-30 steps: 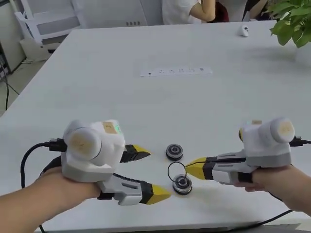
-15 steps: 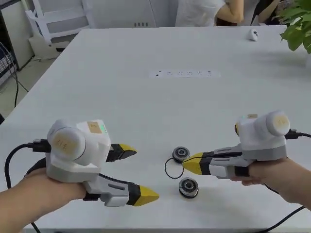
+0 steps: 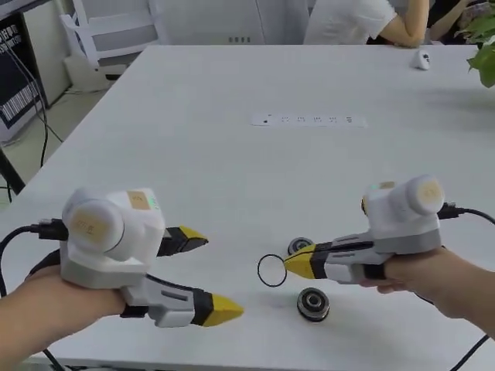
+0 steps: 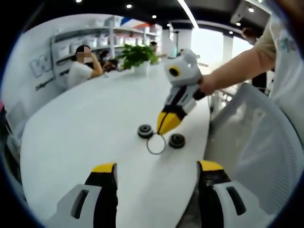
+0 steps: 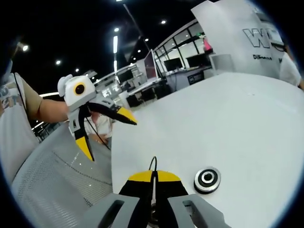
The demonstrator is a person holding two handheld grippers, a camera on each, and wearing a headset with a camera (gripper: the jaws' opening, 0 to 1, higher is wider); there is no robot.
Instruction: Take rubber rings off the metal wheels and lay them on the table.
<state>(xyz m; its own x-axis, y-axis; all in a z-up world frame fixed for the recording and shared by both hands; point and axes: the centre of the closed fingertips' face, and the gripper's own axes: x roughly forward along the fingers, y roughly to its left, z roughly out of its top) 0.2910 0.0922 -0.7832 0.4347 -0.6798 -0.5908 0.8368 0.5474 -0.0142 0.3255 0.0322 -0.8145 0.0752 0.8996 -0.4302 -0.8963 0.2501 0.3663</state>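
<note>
Head view, lower centre: your right hand-held gripper [image 3: 290, 266] is pinched closed on the thin black rubber ring [image 3: 271, 270]. On the white desk [image 3: 232, 154], one round metal wheel [image 3: 313, 303] lies below its tip and a second metal wheel [image 3: 298, 246] sits behind it. Your left hand-held gripper [image 3: 213, 277], lower left, gapes wide and empty.

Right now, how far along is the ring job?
Done: one ring is off and free of both wheels. In hand: the right gripper is shut on that ring, holding it beside the near wheel and the far wheel; the left gripper is open. Left: lay the ring on the table. Whether either wheel carries a ring, I cannot tell.
</note>
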